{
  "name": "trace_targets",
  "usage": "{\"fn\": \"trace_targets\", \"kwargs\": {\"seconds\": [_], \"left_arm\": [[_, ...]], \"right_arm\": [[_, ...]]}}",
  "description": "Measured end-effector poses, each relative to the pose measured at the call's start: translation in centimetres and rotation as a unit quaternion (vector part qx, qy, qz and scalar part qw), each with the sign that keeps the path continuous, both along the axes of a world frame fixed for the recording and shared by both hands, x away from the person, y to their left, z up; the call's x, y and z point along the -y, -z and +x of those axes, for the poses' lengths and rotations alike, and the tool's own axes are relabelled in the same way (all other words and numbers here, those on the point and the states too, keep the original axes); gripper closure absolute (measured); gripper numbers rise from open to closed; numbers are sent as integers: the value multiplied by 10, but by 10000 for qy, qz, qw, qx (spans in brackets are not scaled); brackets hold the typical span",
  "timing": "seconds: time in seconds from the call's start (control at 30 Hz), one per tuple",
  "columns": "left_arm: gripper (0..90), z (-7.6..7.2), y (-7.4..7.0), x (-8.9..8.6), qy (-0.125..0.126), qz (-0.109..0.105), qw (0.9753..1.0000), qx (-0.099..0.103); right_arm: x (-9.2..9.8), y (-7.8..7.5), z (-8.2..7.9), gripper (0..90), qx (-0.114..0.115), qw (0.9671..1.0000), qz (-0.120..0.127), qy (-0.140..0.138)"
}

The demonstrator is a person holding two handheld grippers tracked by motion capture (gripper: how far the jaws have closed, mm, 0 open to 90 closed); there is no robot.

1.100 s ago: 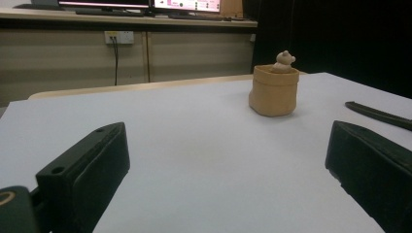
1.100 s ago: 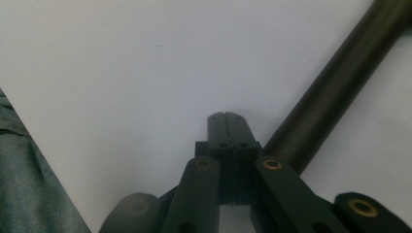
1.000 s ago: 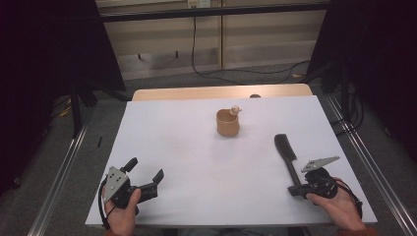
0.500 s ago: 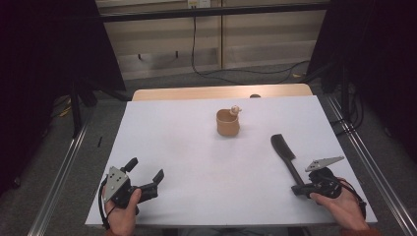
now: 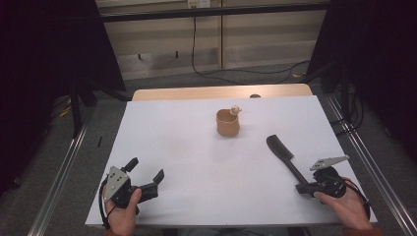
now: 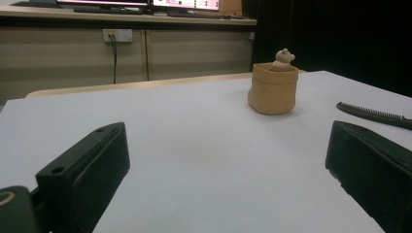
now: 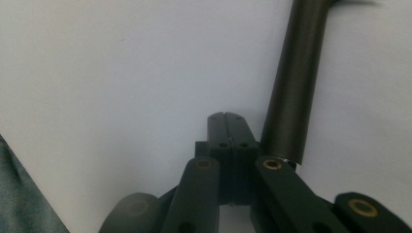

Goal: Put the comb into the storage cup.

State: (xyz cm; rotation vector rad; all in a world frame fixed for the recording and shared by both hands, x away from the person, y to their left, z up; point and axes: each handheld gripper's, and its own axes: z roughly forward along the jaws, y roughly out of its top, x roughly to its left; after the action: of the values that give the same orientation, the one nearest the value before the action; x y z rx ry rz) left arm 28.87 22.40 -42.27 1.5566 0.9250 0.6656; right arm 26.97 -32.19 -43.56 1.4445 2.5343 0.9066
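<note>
The black comb (image 5: 287, 158) lies flat on the white counter (image 5: 196, 162) at the person's right, its toothed head pointing up toward the tan cup (image 5: 228, 123) and its handle end running back to the right tongs (image 5: 306, 188). In the right gripper view those tongs (image 7: 227, 119) are pressed together with nothing between them, and the comb's round handle (image 7: 291, 92) sits just beside them, to their right, apparently touching the linkage rather than being held. The left tongs (image 5: 146, 177) rest low at the near left corner, spread wide and empty, well apart from everything; their own view looks across the bare counter to the cup (image 6: 273, 89), which has a small bear-like figure (image 6: 283, 57) at its rim.

The step in hand looks like taking hold of the comb. To do it well, the right tongs should spread first, shift sideways until the handle lies between them, then close squarely across it near its end. The handle is round and smooth, so an off-centre pinch may roll it away or swing the head across the counter. Whether the handle end lies fully on the counter or is slightly propped on the gripper is hard to judge here, so a slow, low approach is safer. The left tongs can stay clear.
</note>
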Motion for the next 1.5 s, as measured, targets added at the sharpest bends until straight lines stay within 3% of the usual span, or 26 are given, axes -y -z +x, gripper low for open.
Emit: {"fn": "trace_targets", "kwargs": {"seconds": [0.23,0.3,0.37,0.63,0.77,0.93,1.03,1.1,1.17,1.2,1.27,1.33,1.43,1.5], "left_arm": [[22,0,0,0,10,6,10000,7],[22,0,0,0,2,-5,10000,1],[22,0,0,0,5,-7,10000,3],[22,0,0,0,4,-4,10000,0],[22,0,0,0,12,5,10000,1],[22,0,0,0,21,-7,10000,13],[22,1,0,0,30,-9,10000,11],[22,1,0,1,26,-18,10000,2],[22,1,0,1,29,-20,10000,-3],[22,1,0,1,28,-21,10000,0],[22,1,0,1,30,-27,10000,-7],[22,1,0,1,30,-28,10000,-14],[22,1,0,1,39,1,10000,-23],[22,1,0,1,38,14,10000,-30]], "right_arm": [[-2,-5,-1,900,254,9990,363,-104],[-1,-8,-2,893,481,9974,512,-149],[-1,-10,-2,891,529,9971,536,-139],[2,-22,-6,830,1221,9888,861,-40],[4,-27,-6,700,1408,9852,974,25],[1,-31,-4,391,1327,9860,1008,-16],[-2,-32,-3,157,1356,9875,807,14],[-2,-33,0,128,1237,9894,756,122],[-3,-33,3,30,1191,9906,619,246],[-3,-34,4,17,1199,9905,617,272],[-2,-35,7,81,1224,9897,620,409],[-1,-37,11,50,1315,9887,527,497],[1,-37,15,107,1191,9901,534,506],[2,-35,18,92,1250,9893,492,578]]}}
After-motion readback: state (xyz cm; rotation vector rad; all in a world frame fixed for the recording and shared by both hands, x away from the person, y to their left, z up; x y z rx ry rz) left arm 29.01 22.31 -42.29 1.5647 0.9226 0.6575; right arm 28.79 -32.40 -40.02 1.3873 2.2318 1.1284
